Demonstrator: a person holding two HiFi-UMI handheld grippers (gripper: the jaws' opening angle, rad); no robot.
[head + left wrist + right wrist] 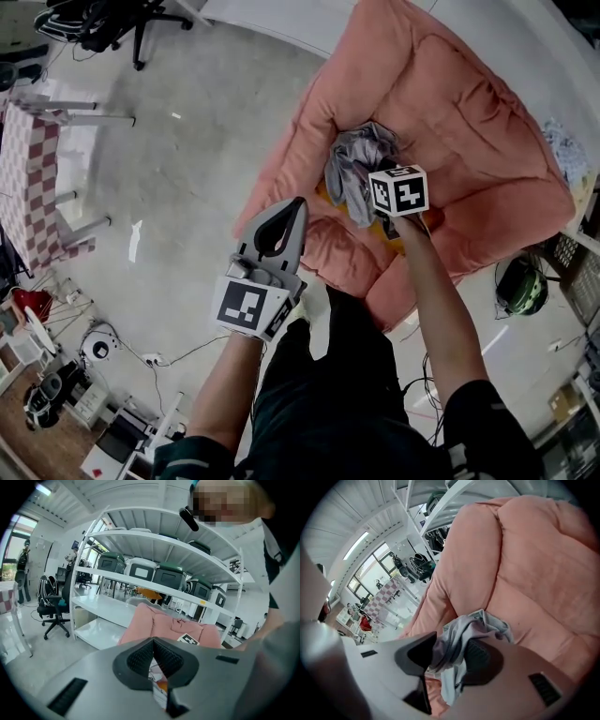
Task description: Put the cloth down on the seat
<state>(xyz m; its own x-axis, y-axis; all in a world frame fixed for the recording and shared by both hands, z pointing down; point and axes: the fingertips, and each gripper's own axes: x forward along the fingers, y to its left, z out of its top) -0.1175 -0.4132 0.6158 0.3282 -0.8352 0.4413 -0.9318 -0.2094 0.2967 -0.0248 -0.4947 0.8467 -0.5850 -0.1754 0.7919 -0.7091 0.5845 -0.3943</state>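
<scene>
A crumpled grey cloth [354, 167] lies in the hollow of the big pink cushioned seat [469, 112]. My right gripper [380, 202] is at the cloth, its marker cube on top hiding the jaws in the head view. In the right gripper view the jaws of my right gripper [450, 641] stand apart, and the cloth [464, 630] hangs loosely between them over the seat [534, 573]. My left gripper [298, 208] hovers above the floor in front of the seat's left edge. It [153, 641] is shut and holds nothing, with the seat [150, 620] beyond it.
A checkered table [33, 178] stands at the left and a black office chair [112, 23] at the top left. Cables and gear [94, 347] lie on the floor. A dark round helmet [520, 284] sits right of the seat. White shelving [140, 588] rises behind it.
</scene>
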